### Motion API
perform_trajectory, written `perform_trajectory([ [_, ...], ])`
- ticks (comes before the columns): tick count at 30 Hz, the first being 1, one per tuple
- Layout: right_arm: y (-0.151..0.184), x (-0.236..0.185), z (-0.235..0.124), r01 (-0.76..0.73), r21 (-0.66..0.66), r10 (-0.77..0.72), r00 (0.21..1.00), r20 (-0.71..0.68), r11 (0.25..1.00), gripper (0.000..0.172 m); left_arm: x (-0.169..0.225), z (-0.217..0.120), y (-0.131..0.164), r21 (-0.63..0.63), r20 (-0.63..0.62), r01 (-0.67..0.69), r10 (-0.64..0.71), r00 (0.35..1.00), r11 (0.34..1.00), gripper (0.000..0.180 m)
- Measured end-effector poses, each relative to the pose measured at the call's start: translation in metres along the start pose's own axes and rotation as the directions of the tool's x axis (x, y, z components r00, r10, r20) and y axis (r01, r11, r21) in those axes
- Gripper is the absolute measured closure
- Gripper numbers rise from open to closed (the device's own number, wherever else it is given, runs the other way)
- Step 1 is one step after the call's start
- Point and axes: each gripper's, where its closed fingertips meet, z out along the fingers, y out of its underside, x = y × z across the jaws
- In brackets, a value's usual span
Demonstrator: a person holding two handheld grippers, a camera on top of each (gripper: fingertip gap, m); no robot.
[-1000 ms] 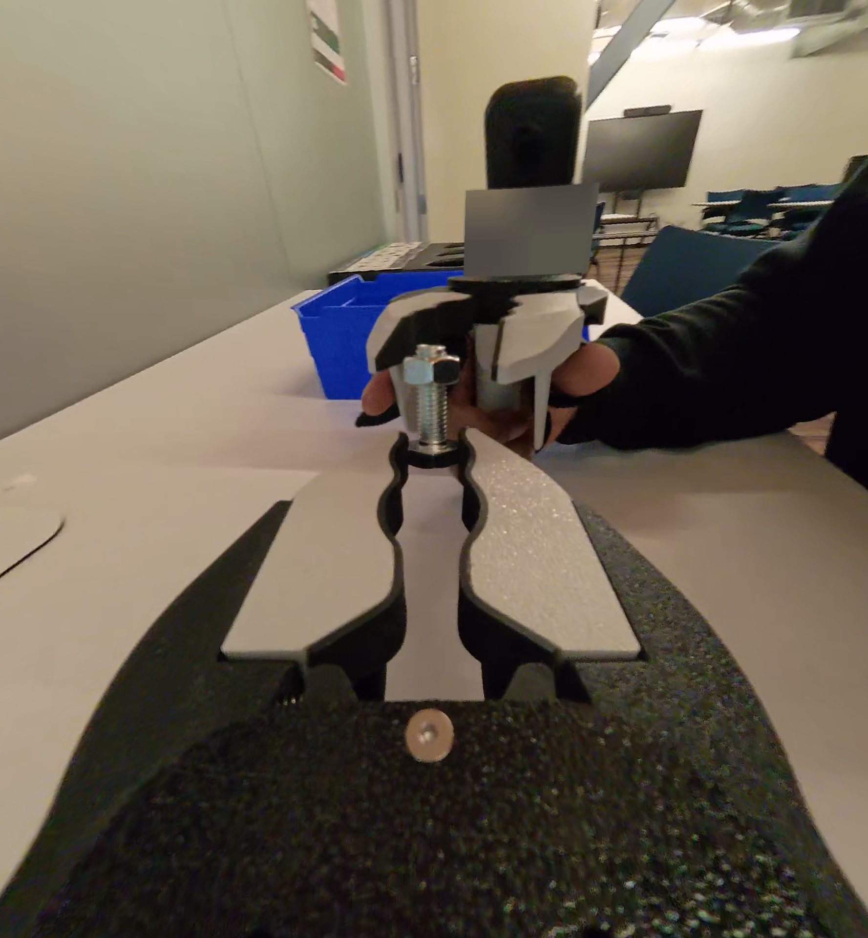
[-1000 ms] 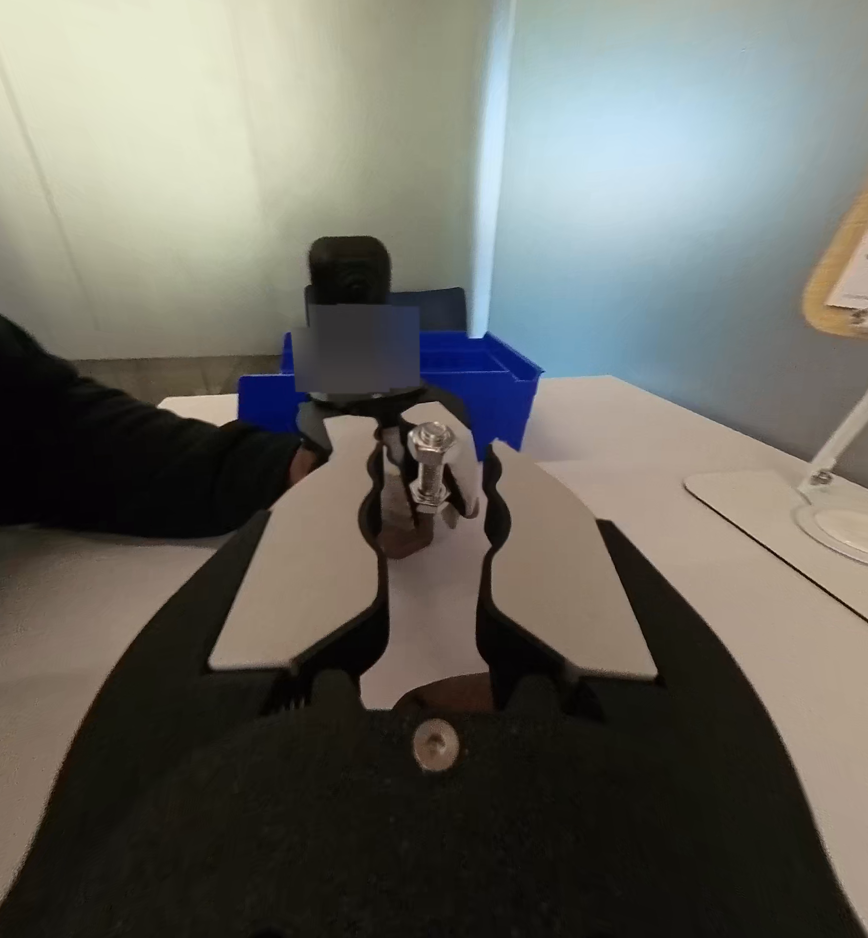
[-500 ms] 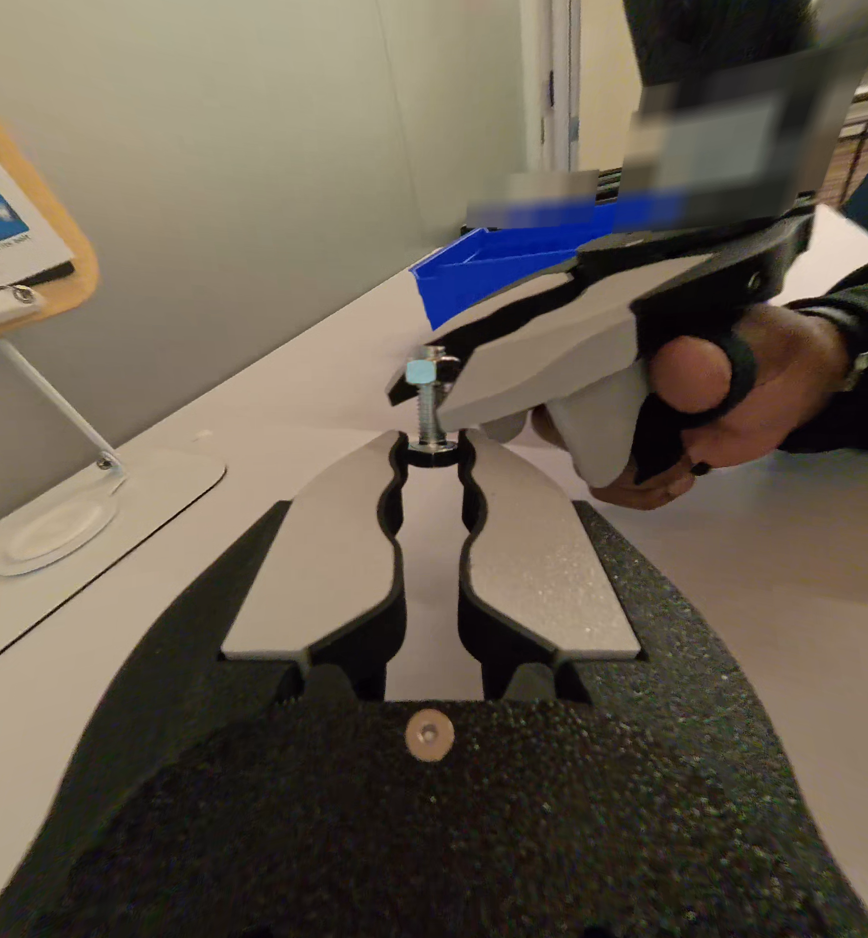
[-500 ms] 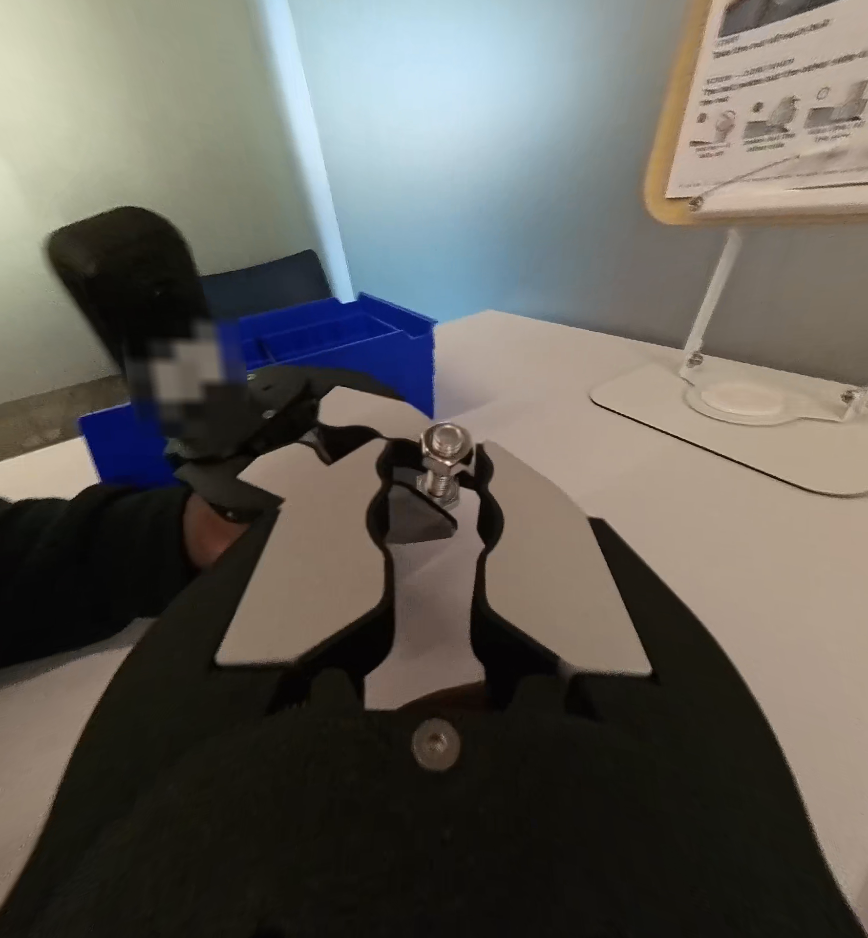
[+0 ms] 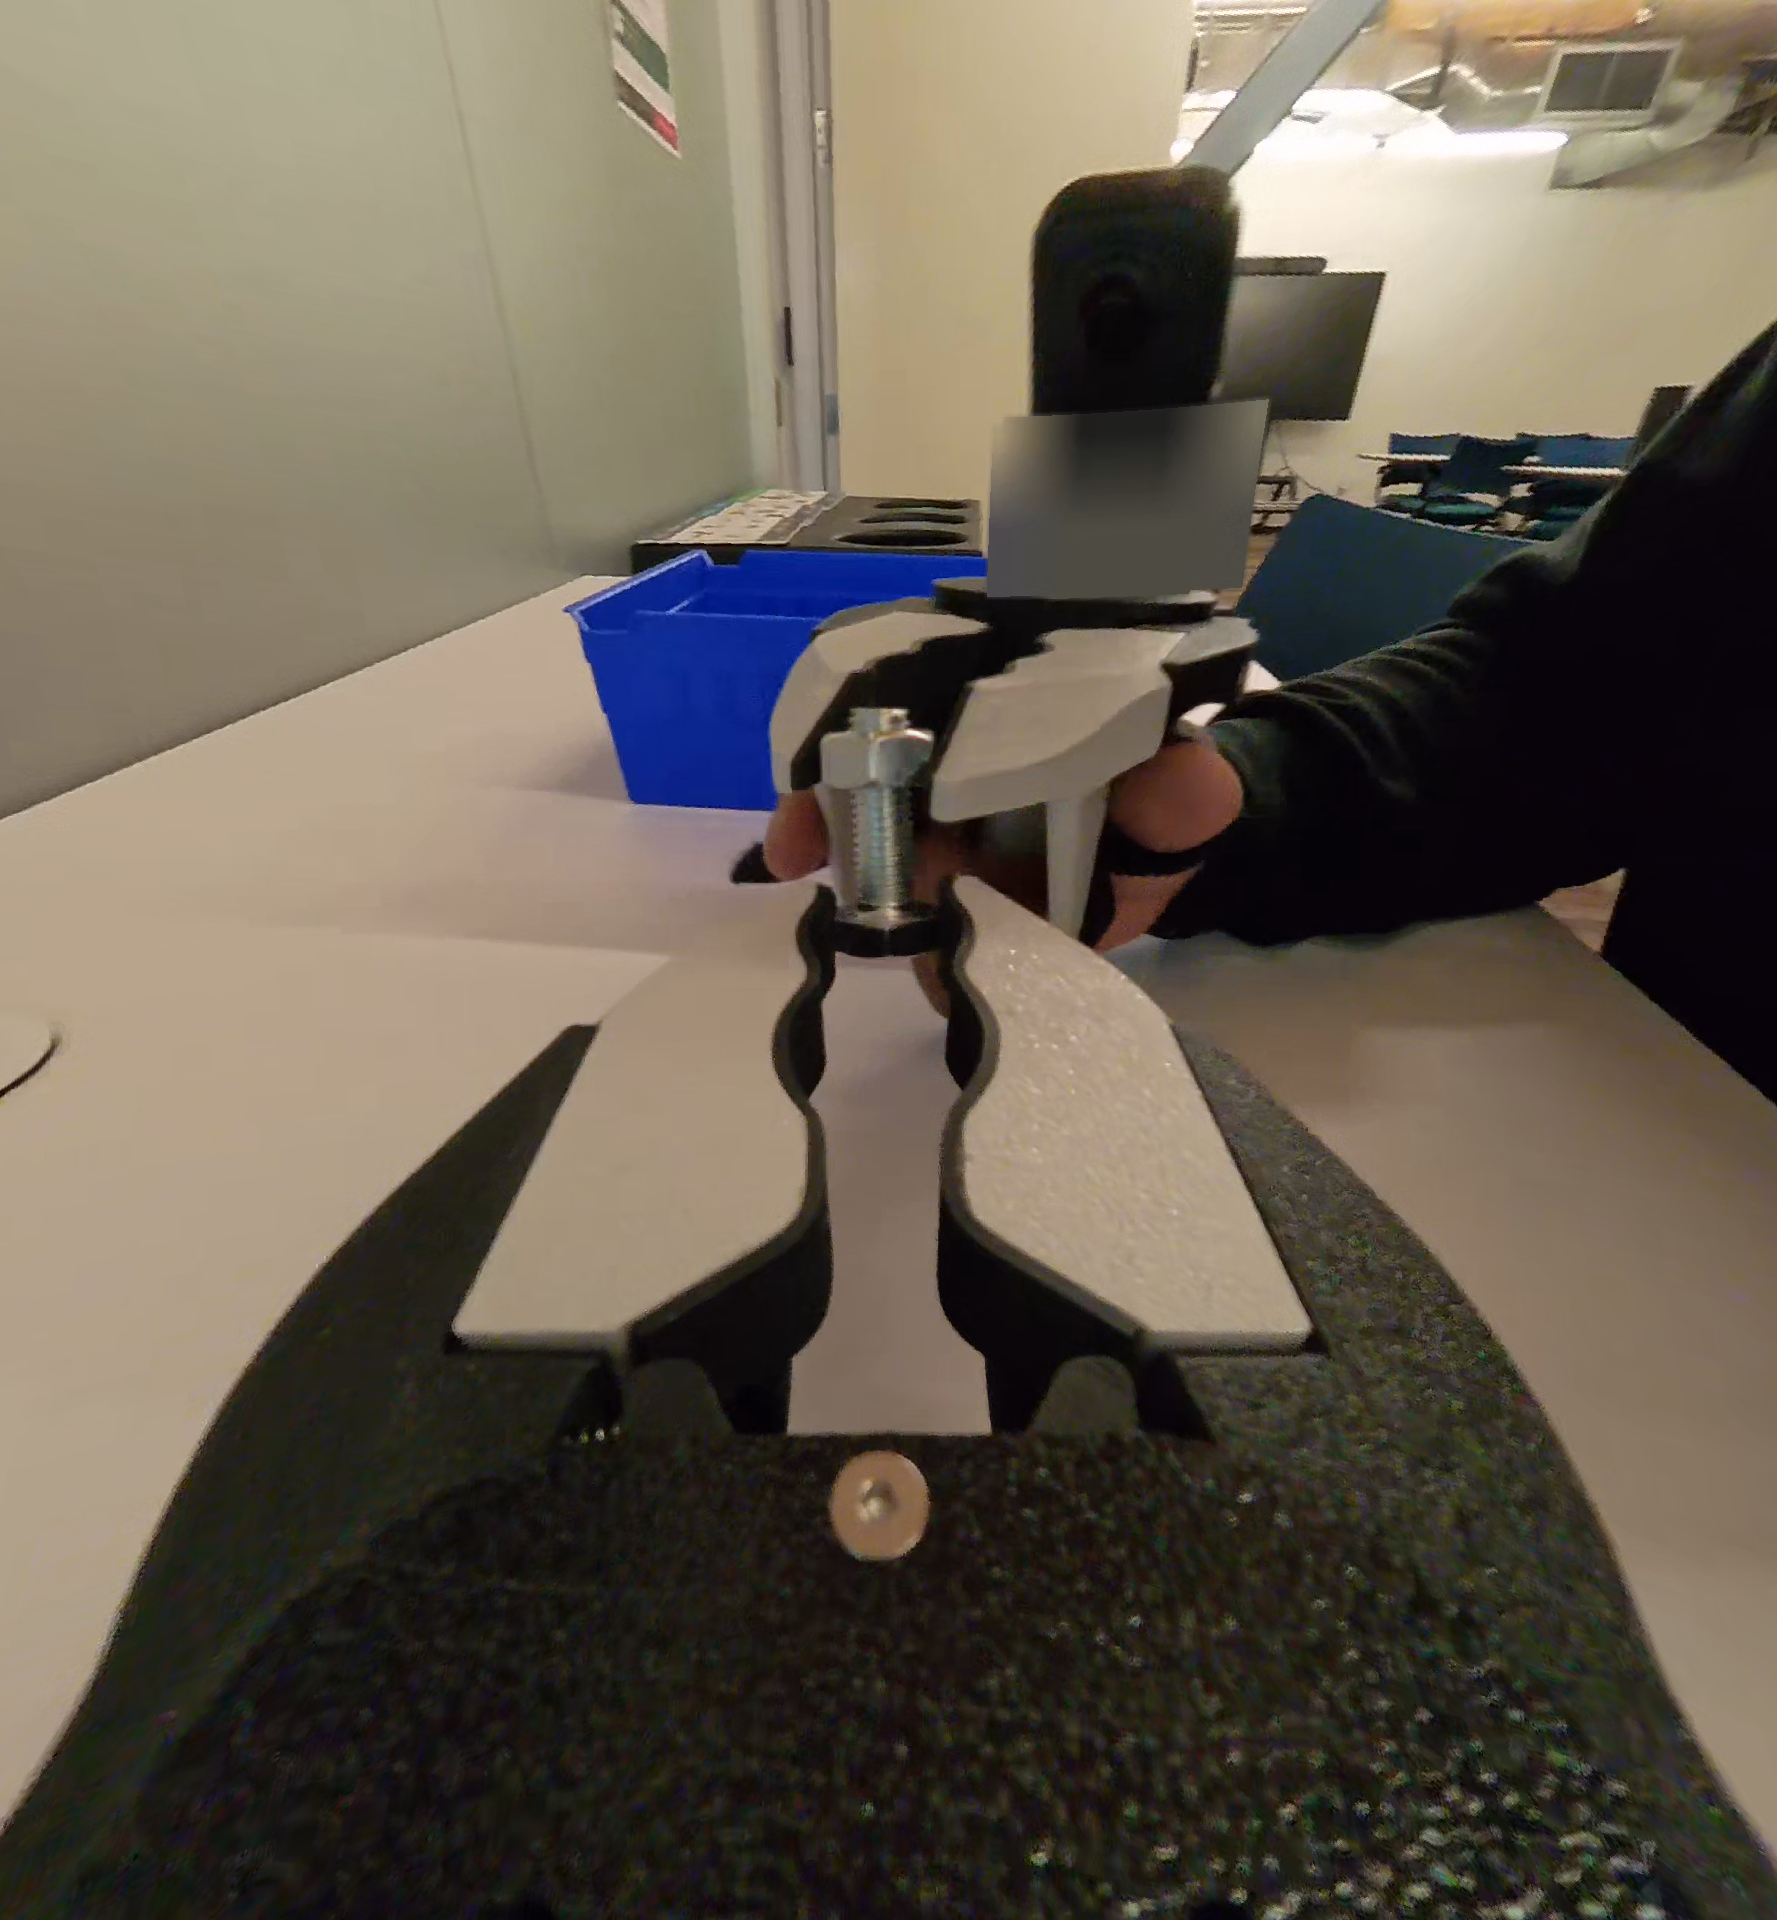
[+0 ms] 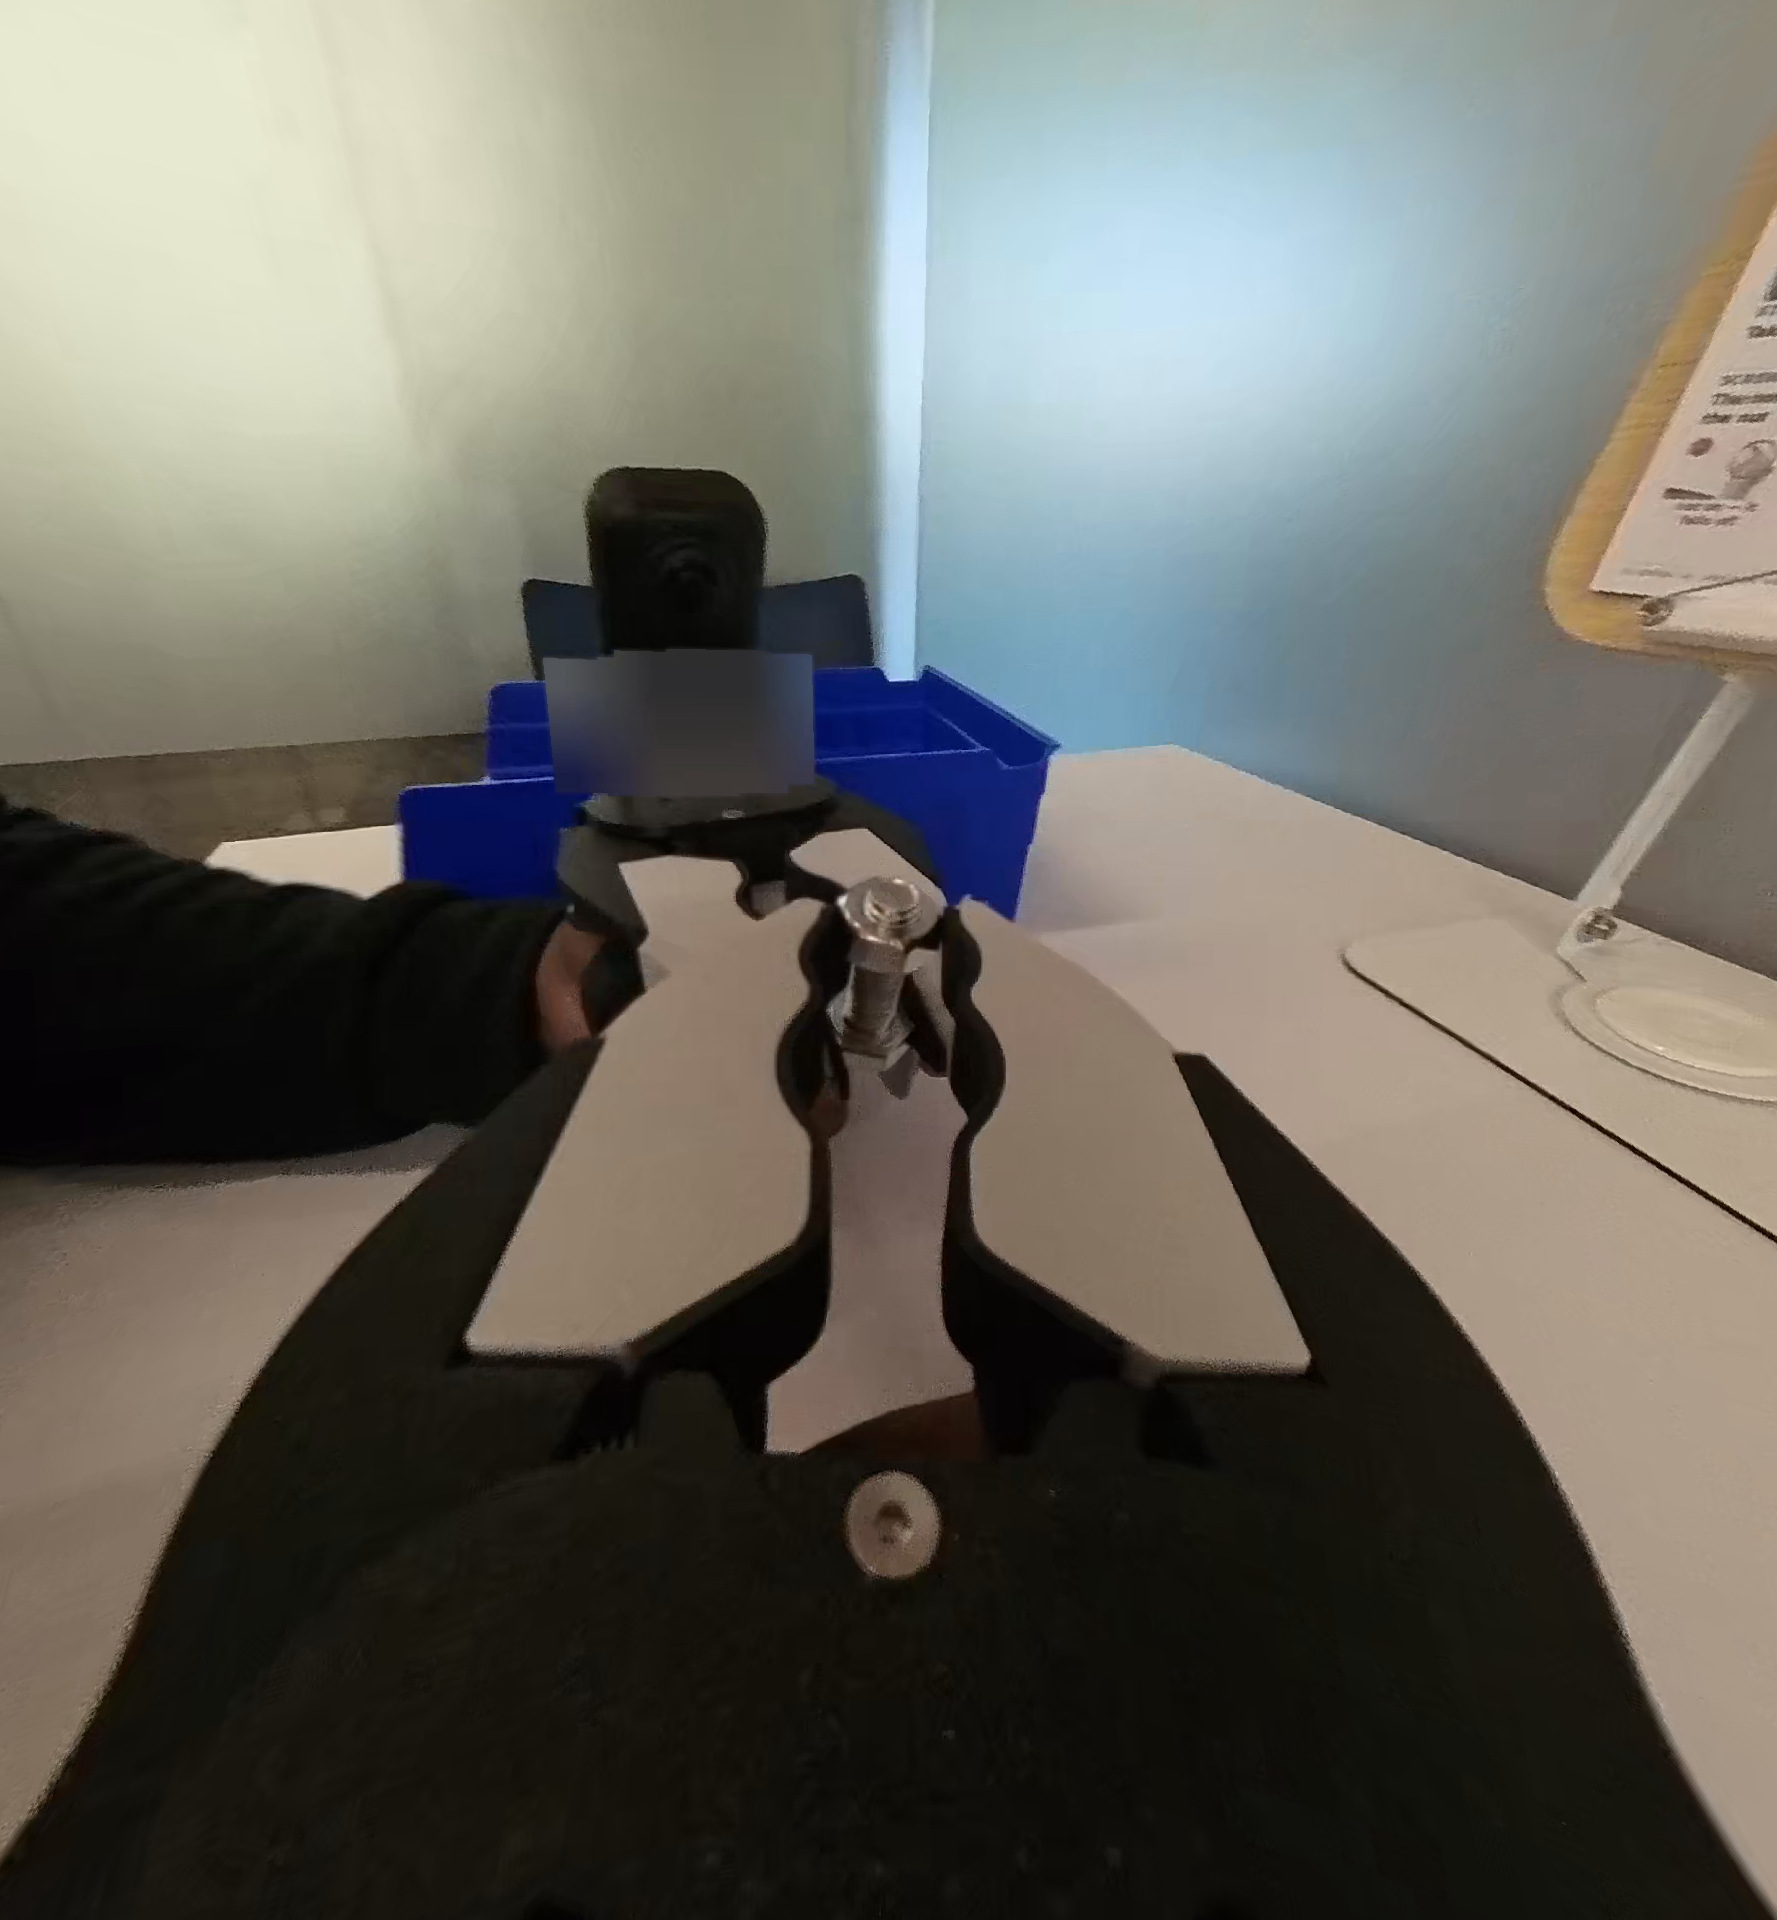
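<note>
A silver bolt [image 5: 879, 847] stands upright over the white table [image 5: 292, 935]. My left gripper [image 5: 884, 935] is shut on the bolt's head at the bottom. A silver hex nut [image 5: 876, 764] sits at the top of the thread. My right gripper [image 6: 889, 935] is shut on that nut [image 6: 886, 920], with a finger pressing on each side. The bolt's shaft [image 6: 871, 992] hangs below the nut, down to the left gripper's tips. In the left wrist view the right gripper [image 5: 879, 753] faces me and a hand [image 5: 1164, 821] holds it.
A blue bin [image 5: 697, 707] stands behind the grippers and also shows in the right wrist view [image 6: 946, 800]. A wooden board with a sheet stands on a white base [image 6: 1642, 1039] at the right. A black sleeve [image 5: 1486, 748] reaches in from the right. Left and right tips are no more than a few centimetres apart.
My right gripper's fingers have closed from wide open around the nut to pressing on it. Both views swung aside half a second ago and came back. The left grasp on the bolt is unchanged.
</note>
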Motion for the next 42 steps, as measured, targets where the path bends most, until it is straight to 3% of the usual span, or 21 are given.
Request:
perform_trajectory([
  [3, 0.002, 0.014, 0.004, -0.066, -0.015, 0.063, 0.983, -0.171, 0.998, 0.153, -0.015, 0.000, 0.000, -0.004, 0.135, -0.038, 0.038, 0.990, 0.999, 0.163],
  [7, 0.014, 0.028, 0.001, -0.162, -0.049, 0.135, 0.927, -0.350, 0.985, 0.152, -0.032, 0.001, 0.011, -0.134, 0.309, -0.152, 0.187, 0.933, 0.979, 0.163],
  [13, 0.007, 0.019, 0.000, -0.070, -0.065, 0.063, 0.992, -0.112, 0.995, 0.132, -0.030, -0.006, 0.006, -0.079, 0.249, -0.097, 0.114, 0.962, 0.992, 0.163],
  [16, 0.009, 0.020, -0.008, 0.146, -0.129, -0.155, 0.986, -0.063, 0.981, 0.132, -0.036, -0.012, 0.015, -0.186, 0.271, -0.178, 0.224, 0.936, 0.966, 0.163],
  [18, 0.019, 0.017, -0.012, 0.362, -0.218, -0.374, 0.927, -0.014, 0.906, 0.133, -0.036, -0.015, 0.022, -0.286, 0.254, -0.266, 0.340, 0.905, 0.921, 0.163],
  [20, 0.037, 0.015, -0.016, 0.569, -0.311, -0.580, 0.812, 0.065, 0.762, 0.134, -0.033, -0.015, 0.028, -0.363, 0.214, -0.338, 0.431, 0.877, 0.868, 0.163],
  [22, 0.051, 0.015, -0.019, 0.678, -0.370, -0.688, 0.715, 0.128, 0.636, 0.134, -0.030, -0.015, 0.034, -0.407, 0.174, -0.379, 0.478, 0.861, 0.831, 0.162],
  [31, 0.061, 0.002, -0.017, 0.714, -0.373, -0.694, 0.688, 0.212, 0.593, 0.135, -0.021, -0.014, 0.049, -0.508, 0.045, -0.484, 0.583, 0.811, 0.712, 0.162],
  [34, 0.067, -0.001, -0.016, 0.734, -0.385, -0.710, 0.664, 0.234, 0.559, 0.151, -0.018, -0.013, 0.054, -0.537, -0.003, -0.526, 0.622, 0.783, 0.660, 0.162],
  [36, 0.070, 0.003, -0.014, 0.708, -0.424, -0.693, 0.686, 0.223, 0.565, 0.153, -0.022, -0.015, 0.055, -0.572, -0.004, -0.548, 0.666, 0.746, 0.611, 0.162],
  [38, 0.073, 0.009, -0.011, 0.587, -0.505, -0.593, 0.787, 0.171, 0.633, 0.153, -0.028, -0.018, 0.053, -0.612, 0.006, -0.568, 0.722, 0.692, 0.550, 0.163],
  [40, 0.079, 0.014, -0.008, 0.318, -0.592, -0.356, 0.933, 0.055, 0.741, 0.153, -0.035, -0.022, 0.052, -0.654, 0.009, -0.587, 0.781, 0.625, 0.477, 0.162],
  [42, 0.083, 0.013, -0.007, 0.004, -0.605, -0.055, 0.996, -0.066, 0.796, 0.153, -0.039, -0.025, 0.056, -0.690, -0.018, -0.601, 0.820, 0.572, 0.404, 0.162],
])
